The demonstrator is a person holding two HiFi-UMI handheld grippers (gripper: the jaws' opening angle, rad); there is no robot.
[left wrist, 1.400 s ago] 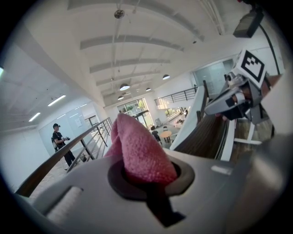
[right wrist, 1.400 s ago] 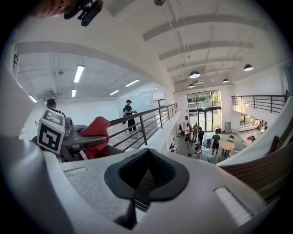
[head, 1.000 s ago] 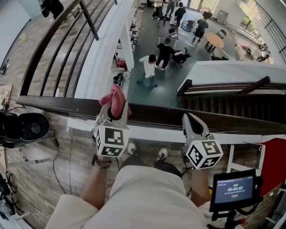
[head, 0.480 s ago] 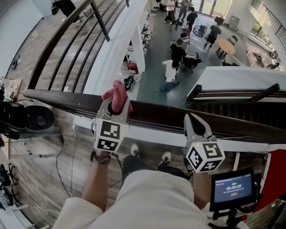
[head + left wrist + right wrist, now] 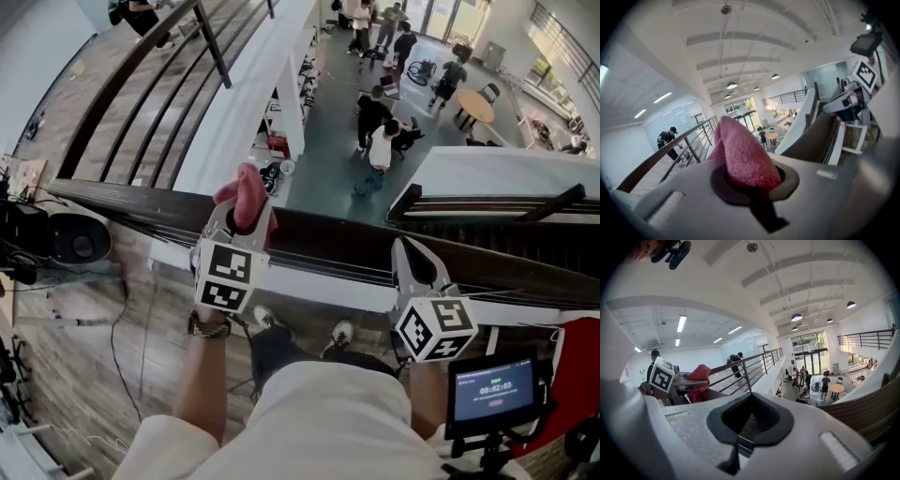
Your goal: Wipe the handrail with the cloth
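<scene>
A dark wooden handrail (image 5: 328, 240) runs across the head view from left to right. My left gripper (image 5: 241, 221) rests over it at centre left, shut on a pink cloth (image 5: 247, 193) that sticks up beyond the jaws. In the left gripper view the cloth (image 5: 743, 157) bulges out of the closed jaws of the left gripper (image 5: 752, 187). My right gripper (image 5: 405, 251) sits over the rail further right, shut with nothing in it. The right gripper view shows the right gripper (image 5: 750, 420) with its pads together, and the cloth (image 5: 700, 374) off to the left.
Beyond the rail is a drop to a lower floor (image 5: 337, 150) with several people. A second railing (image 5: 141, 70) runs at the upper left. Black equipment (image 5: 70, 239) stands at the left. A small screen (image 5: 492, 389) and a red object (image 5: 577, 337) are at the lower right.
Both grippers keep about the same places on the rail, the left still shut on the cloth. The head view has shifted slightly and people below have walked on.
</scene>
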